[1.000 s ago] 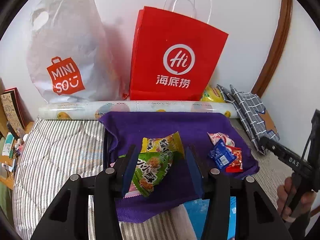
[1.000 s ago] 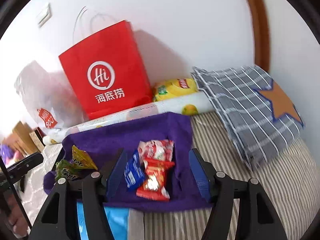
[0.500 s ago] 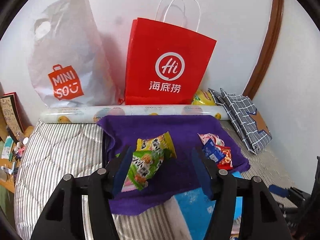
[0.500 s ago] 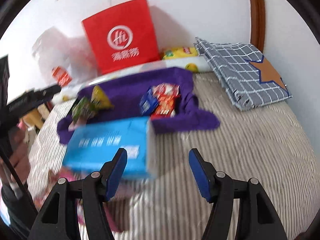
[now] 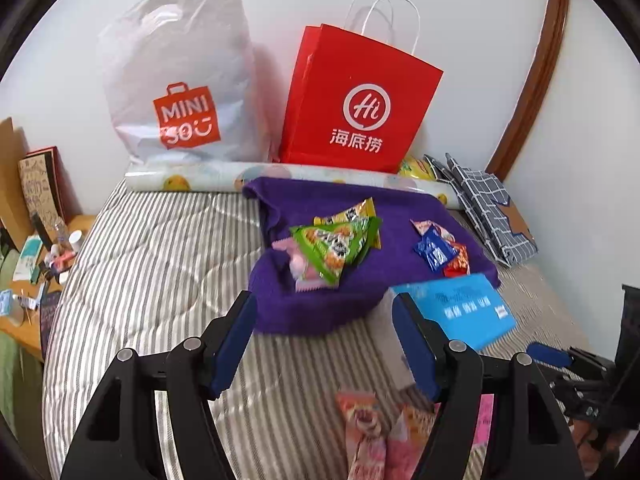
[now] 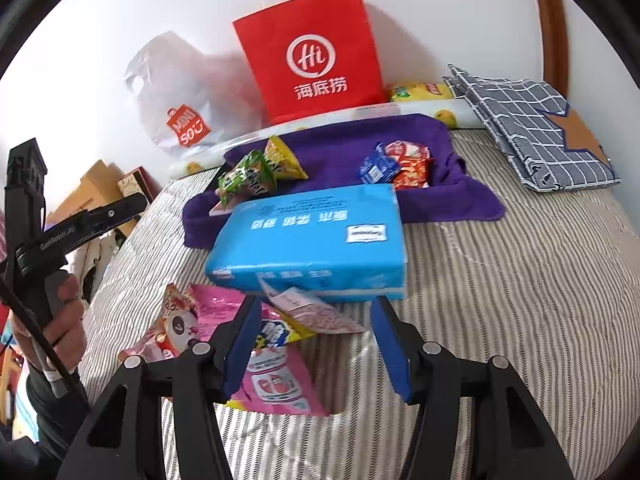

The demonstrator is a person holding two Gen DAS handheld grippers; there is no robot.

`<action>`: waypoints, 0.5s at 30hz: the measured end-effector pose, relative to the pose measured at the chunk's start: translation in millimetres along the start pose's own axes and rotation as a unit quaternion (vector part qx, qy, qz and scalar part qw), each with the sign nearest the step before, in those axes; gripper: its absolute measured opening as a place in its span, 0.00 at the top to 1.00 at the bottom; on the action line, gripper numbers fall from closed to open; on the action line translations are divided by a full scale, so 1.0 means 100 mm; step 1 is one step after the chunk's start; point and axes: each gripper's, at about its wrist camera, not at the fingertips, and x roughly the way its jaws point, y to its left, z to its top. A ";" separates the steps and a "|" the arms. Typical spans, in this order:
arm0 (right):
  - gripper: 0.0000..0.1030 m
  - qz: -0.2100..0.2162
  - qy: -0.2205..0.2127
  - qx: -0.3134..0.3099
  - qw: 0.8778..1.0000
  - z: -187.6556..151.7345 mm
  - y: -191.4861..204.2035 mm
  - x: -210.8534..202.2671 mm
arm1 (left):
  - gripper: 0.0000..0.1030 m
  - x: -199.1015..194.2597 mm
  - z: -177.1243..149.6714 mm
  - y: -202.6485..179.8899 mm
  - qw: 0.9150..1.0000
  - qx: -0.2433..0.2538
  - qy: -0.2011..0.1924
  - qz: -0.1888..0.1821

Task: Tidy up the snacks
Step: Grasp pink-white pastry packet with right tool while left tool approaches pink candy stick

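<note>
Now: left gripper point(image 5: 322, 344) opening, empty | right gripper point(image 6: 316, 344) closing, nothing clamped, over pink snack packets point(image 6: 276, 376) on bed point(image 6: 500, 280) beside blue tissue pack point(image 6: 312, 240) | packets light, crinkly, slippery; pinch sealed edge.

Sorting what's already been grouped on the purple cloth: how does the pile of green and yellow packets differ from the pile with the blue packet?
The green and yellow pile holds larger, puffy, roughly triangular packets; the blue and red pile holds smaller, flatter ones. The first lies toward the left of the purple cloth in the left wrist view, the second toward its right edge. The first includes a pale pink packet; the second has none. Both lie on the cloth, untouched by either gripper.
</note>
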 end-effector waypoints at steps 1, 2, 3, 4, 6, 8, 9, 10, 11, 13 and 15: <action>0.49 0.004 -0.002 -0.003 1.000 0.00 0.02 0.00 | 0.32 -0.02 -0.02 0.01 1.000 -0.001 0.001 -0.002; 0.52 0.005 -0.001 -0.006 1.000 0.01 0.04 0.02 | 0.32 -0.02 -0.04 0.01 1.000 -0.002 0.003 -0.003; 0.56 0.004 0.003 -0.009 1.000 0.00 0.05 0.05 | 0.32 -0.02 -0.05 0.02 1.000 -0.004 0.005 -0.002; 0.64 -0.001 0.014 -0.012 1.000 0.01 0.06 0.10 | 0.32 -0.01 -0.07 0.02 1.000 -0.006 0.007 -0.001; 0.76 -0.003 0.028 -0.018 0.999 -0.01 0.07 0.19 | 0.32 0.00 -0.09 0.02 1.000 -0.010 0.014 0.000; 0.88 -0.012 0.024 -0.031 0.999 -0.04 0.08 0.21 | 0.32 0.01 -0.12 0.02 1.000 -0.012 0.020 0.000; 0.89 -0.018 0.014 -0.037 0.999 -0.05 0.08 0.19 | 0.32 0.00 -0.13 0.02 1.000 -0.011 0.021 0.001; 0.91 -0.015 0.006 -0.040 0.999 -0.06 0.07 0.14 | 0.32 -0.01 -0.14 0.02 1.000 -0.010 0.021 0.003; 0.92 -0.008 0.005 -0.036 0.999 -0.06 0.04 0.11 | 0.32 -0.02 -0.15 0.02 1.000 -0.009 0.021 0.006; 0.93 -0.003 0.000 -0.025 1.000 -0.05 -0.01 0.03 | 0.32 -0.01 -0.17 0.03 1.000 -0.010 0.024 0.008; 0.93 -0.009 -0.005 -0.018 1.000 -0.07 -0.08 -0.08 | 0.32 -0.01 -0.19 0.04 0.999 -0.014 0.028 0.008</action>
